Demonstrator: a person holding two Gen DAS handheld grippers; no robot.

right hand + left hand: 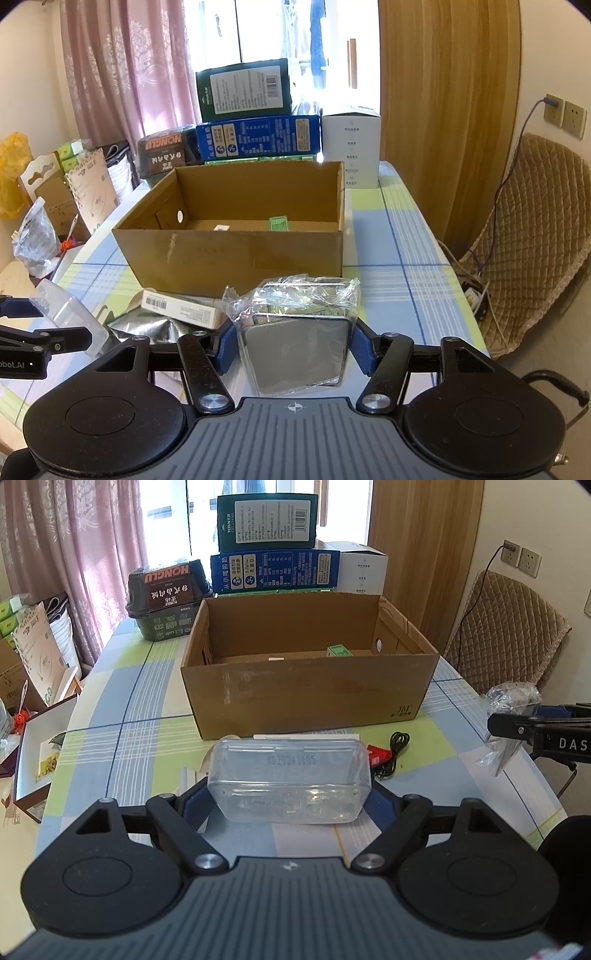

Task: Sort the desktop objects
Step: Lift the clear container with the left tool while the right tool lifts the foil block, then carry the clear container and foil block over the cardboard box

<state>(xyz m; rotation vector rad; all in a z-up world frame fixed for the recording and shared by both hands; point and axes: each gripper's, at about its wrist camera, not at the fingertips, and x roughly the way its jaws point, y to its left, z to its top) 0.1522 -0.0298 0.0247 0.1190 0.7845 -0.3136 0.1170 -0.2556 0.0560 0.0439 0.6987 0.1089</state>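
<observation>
On the checked tablecloth (110, 716), in front of the open cardboard box (306, 698), two objects are held clear of the table. A clear plastic container (288, 779) is clamped between the blue pads of the left gripper (288, 801); its jaws are set wide and pressed against both end walls. A flat silver packet in crinkled cellophane (295, 332) is gripped between the pads of the right gripper (293, 350), which is closed on its sides. Inside the box, a small green carton (277, 223) and a small white item (221, 228) are seen on the floor; what the white item is cannot be determined. Below the grippers, a white labelled box (181, 308), a silver foil pouch (147, 326), a black cable (397, 746) and a red item (378, 755) are left on the table. Stacked cartons (273, 568) are placed behind the box.
</observation>
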